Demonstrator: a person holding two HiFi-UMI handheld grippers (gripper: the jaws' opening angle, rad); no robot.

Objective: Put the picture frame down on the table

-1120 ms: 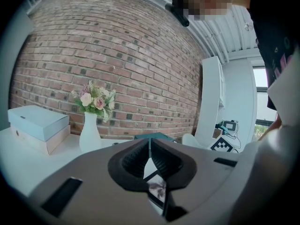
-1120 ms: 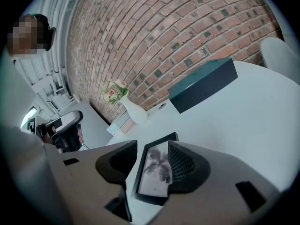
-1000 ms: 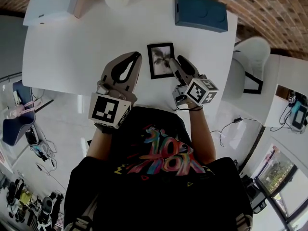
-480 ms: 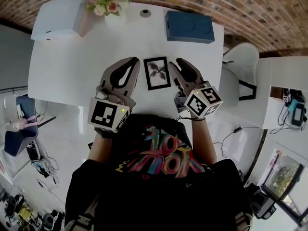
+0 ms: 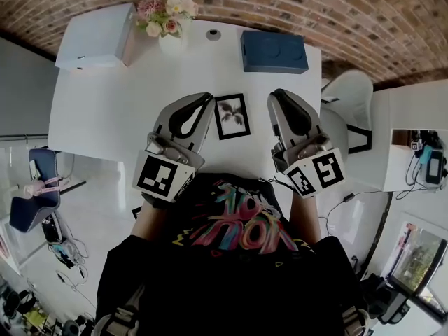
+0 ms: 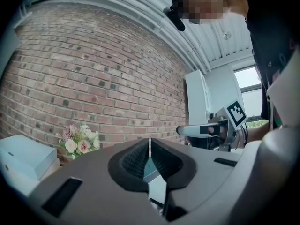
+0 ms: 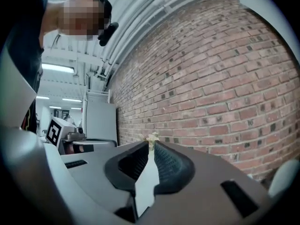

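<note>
The black picture frame [image 5: 232, 116], with a dark plant print in it, lies flat on the white table [image 5: 105, 103] between my two grippers. My left gripper [image 5: 207, 101] is just left of the frame, jaws together and holding nothing. On the frame's right, a small gap away, my right gripper [image 5: 278, 95] is also shut and empty. In the left gripper view the shut left gripper [image 6: 150, 142] points at the brick wall, with the right gripper [image 6: 211, 128] off to its right. The right gripper view shows the right gripper [image 7: 151, 147] shut.
A vase of flowers [image 5: 168, 19] and a white box [image 5: 94, 37] stand at the table's far left, a dark blue box [image 5: 273, 51] at the far right, and a small round disc [image 5: 213, 35] between them. A white chair [image 5: 350, 96] stands right of the table. Behind is a brick wall [image 5: 336, 5].
The right gripper has come off the frame's right edge and moved right. The frame stays flat on the table. The left gripper stays beside it.
</note>
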